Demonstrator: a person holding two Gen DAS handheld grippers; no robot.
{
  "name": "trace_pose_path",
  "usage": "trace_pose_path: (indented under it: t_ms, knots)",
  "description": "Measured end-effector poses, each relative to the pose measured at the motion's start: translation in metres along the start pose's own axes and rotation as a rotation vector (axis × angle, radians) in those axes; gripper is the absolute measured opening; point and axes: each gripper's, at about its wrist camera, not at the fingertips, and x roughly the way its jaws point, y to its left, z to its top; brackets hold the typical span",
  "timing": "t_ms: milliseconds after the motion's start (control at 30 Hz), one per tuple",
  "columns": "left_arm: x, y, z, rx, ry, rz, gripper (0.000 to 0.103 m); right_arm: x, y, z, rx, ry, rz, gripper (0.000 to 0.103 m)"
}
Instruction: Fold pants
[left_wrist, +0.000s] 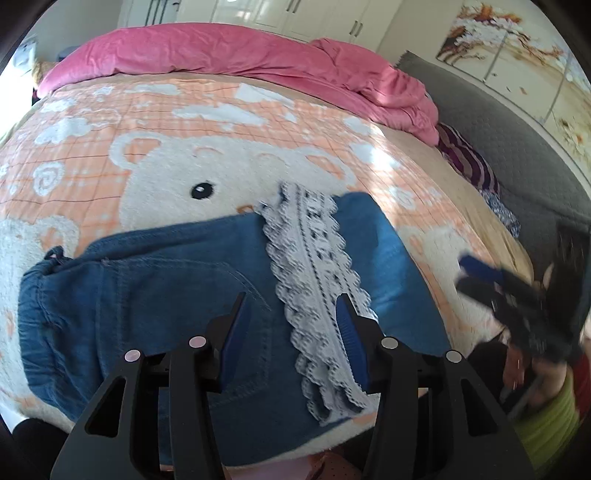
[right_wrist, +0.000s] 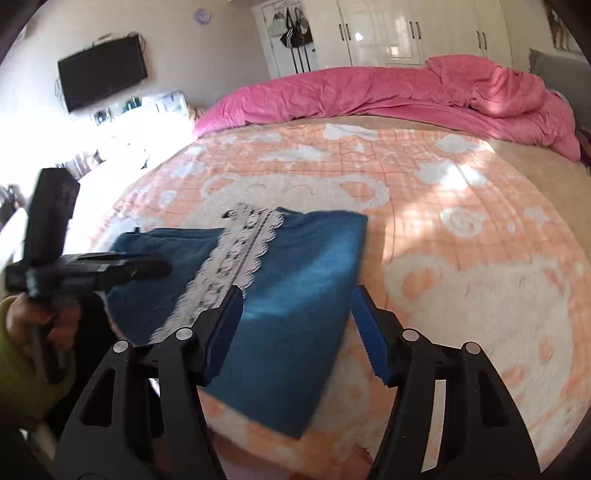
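Basically, folded blue denim pants lie flat on the peach bear-print blanket, low centre of the left wrist view. A white lace band runs across them from about 12 down to 6 o'clock. Left gripper hovers just above the pants, jaws wide apart, blue pads clear, nothing held; the right pad overlaps the lace edge, contact unclear. Right gripper shows blurred at 3 o'clock in that view, off the pants.

Right wrist view: pants sit centre-left, lace at 11 o'clock from the fingers. Right gripper hangs over the near right part of the fold, jaws spread wide, gripping nothing; one finger is over the denim, the other over blanket. Left gripper is at 9 o'clock, over the pants' left part. Pink duvet is bunched along the far edge of the bed at 12 o'clock.
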Motion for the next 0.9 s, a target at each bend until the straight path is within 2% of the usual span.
trace_pose_path:
  t_ms: [67, 233, 333, 400, 433, 467, 500, 533, 633, 700, 800, 900]
  knots:
    - [0.003, -0.009, -0.006, 0.023, 0.013, -0.002, 0.047, 0.014, 0.004, 0.019, -0.058, 0.033, -0.002, 0.057]
    - [0.014, -0.01, -0.024, -0.003, 0.074, -0.015, 0.047, 0.068, 0.033, 0.064, -0.185, 0.107, 0.138, 0.059]
    - [0.022, -0.008, -0.031, -0.014, 0.1, -0.014, 0.047, 0.111, 0.06, 0.083, -0.286, 0.183, 0.176, 0.059]
    - [0.024, -0.008, -0.032, -0.008, 0.104, -0.012, 0.046, 0.136, 0.073, 0.087, -0.343, 0.236, 0.134, 0.059]
    - [0.025, -0.01, -0.032, 0.0, 0.102, -0.008, 0.046, 0.152, 0.078, 0.085, -0.37, 0.292, 0.126, 0.058]
    - [0.026, -0.012, -0.034, 0.011, 0.102, -0.003, 0.042, 0.167, 0.081, 0.08, -0.389, 0.344, 0.111, 0.039]
    - [0.026, -0.013, -0.034, 0.021, 0.104, -0.006, 0.038, 0.18, 0.081, 0.075, -0.391, 0.398, 0.112, 0.028]
    - [0.027, -0.014, -0.035, 0.024, 0.107, -0.016, 0.028, 0.186, 0.079, 0.068, -0.379, 0.434, 0.129, 0.02]
    - [0.026, -0.018, -0.035, 0.038, 0.101, -0.008, 0.025, 0.176, 0.087, 0.073, -0.349, 0.39, 0.185, 0.009]
    - [0.024, -0.017, -0.035, 0.033, 0.099, -0.003, 0.025, 0.169, 0.095, 0.079, -0.331, 0.347, 0.249, 0.009]
    - [0.025, -0.015, -0.036, 0.022, 0.1, 0.005, 0.025, 0.187, 0.103, 0.071, -0.396, 0.398, 0.153, 0.011]
    - [0.025, -0.015, -0.035, 0.02, 0.101, 0.009, 0.025, 0.183, 0.092, 0.068, -0.33, 0.375, 0.152, 0.019]
